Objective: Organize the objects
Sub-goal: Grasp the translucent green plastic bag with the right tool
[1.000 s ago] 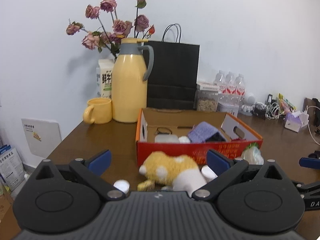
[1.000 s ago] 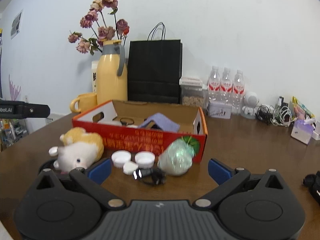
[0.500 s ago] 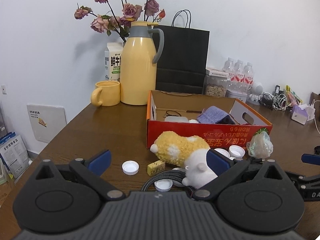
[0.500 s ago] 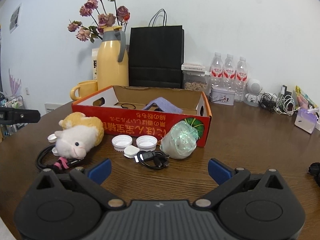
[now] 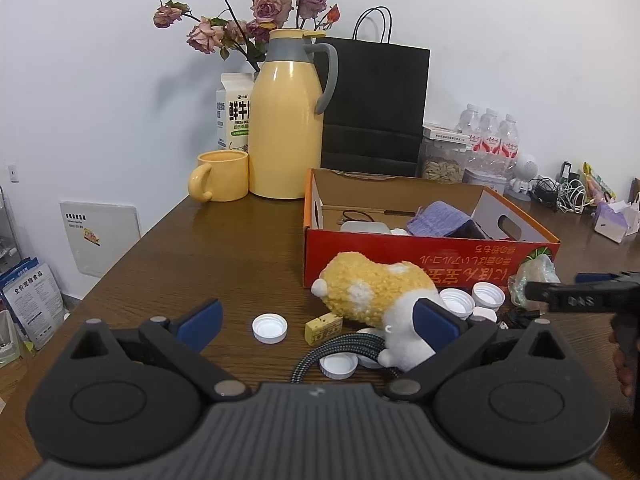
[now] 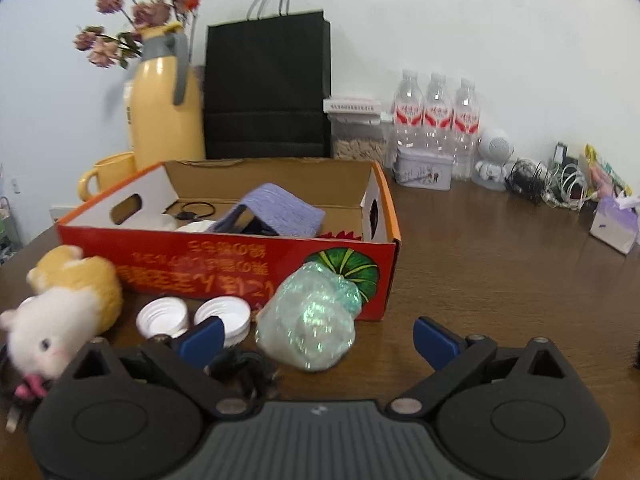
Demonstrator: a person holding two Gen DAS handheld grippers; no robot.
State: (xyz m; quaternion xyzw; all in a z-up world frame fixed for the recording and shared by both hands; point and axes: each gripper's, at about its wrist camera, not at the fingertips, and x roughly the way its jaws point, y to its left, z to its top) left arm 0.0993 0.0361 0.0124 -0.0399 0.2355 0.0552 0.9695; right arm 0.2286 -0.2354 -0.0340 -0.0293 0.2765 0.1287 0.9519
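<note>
Right gripper (image 6: 318,338): fingers wide, just been closing slightly, shiny green bundle (image 6: 308,322) between them, frame centre, untouched. Left gripper (image 5: 318,322): fingers wide, empty.

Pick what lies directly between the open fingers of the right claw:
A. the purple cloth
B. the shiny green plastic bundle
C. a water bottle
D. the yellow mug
B: in the right wrist view the shiny green plastic bundle sits on the table against the front of the red box, between the spread fingers of the right claw, with neither pad touching it.
</note>
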